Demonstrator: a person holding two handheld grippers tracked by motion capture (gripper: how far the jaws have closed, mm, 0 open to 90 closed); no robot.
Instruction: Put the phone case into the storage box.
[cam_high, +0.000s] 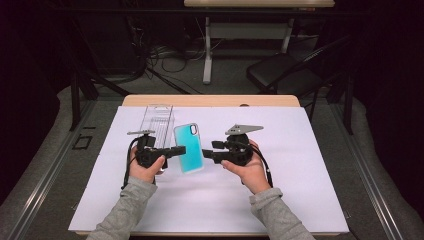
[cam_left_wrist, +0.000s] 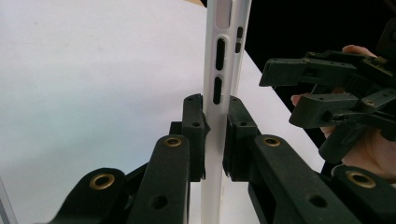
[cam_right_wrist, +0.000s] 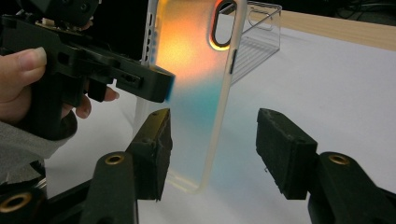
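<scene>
A translucent phone case (cam_high: 189, 147), teal fading to orange near its camera cutout, is held up off the white sheet. My left gripper (cam_high: 182, 150) is shut on its left edge; in the left gripper view the pads of this gripper (cam_left_wrist: 215, 126) pinch the case's rim (cam_left_wrist: 215, 93) below the button slots. My right gripper (cam_high: 206, 155) comes in from the right. In the right gripper view its jaws (cam_right_wrist: 212, 135) stand apart with the case's lower corner (cam_right_wrist: 196, 93) between them, and neither pad presses on it. The left gripper (cam_right_wrist: 159, 84) shows there clamped on the case.
A clear plastic package (cam_high: 157, 120) lies on the white sheet (cam_high: 300, 175) just behind the left hand. The sheet covers a wooden table (cam_high: 210, 100). Beyond the table stand a black chair (cam_high: 285, 70) and a desk frame with cables.
</scene>
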